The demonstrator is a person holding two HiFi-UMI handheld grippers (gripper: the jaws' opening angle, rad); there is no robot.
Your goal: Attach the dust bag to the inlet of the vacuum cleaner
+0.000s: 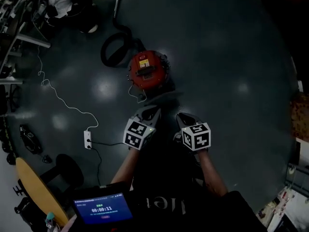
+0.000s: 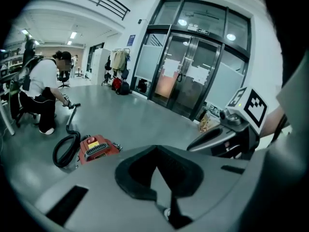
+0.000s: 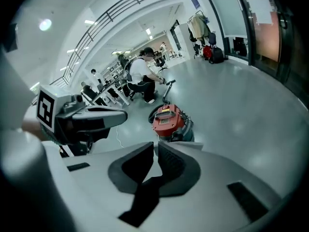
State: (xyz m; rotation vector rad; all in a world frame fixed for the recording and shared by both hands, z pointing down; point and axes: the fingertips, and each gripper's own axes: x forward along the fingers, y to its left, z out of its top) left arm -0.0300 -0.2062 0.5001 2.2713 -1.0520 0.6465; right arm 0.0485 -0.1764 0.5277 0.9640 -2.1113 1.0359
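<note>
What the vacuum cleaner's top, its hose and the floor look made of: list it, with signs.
The vacuum cleaner top looks like red moulded plastic, smooth and evenly coloured. The hose is probably flexible black plastic or rubber: it lies looped. The floor is a hard, glossy grey coating, mirroring ceiling lights.

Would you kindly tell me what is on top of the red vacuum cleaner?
The vacuum cleaner carries a black handle and a yellow label on top; its inside is covered.

Vacuum cleaner (image 1: 147, 70): red lid, upper centre; its label perhaps yellow, the light is dim.
Hose (image 1: 103, 51): black.
Floor (image 1: 231, 57): dark glossy grey.
Left gripper (image 1: 148, 112): grey, cube of black-and-white squares.
Right gripper (image 1: 186, 118): the same.
Power strip (image 1: 87, 139): white.
</note>
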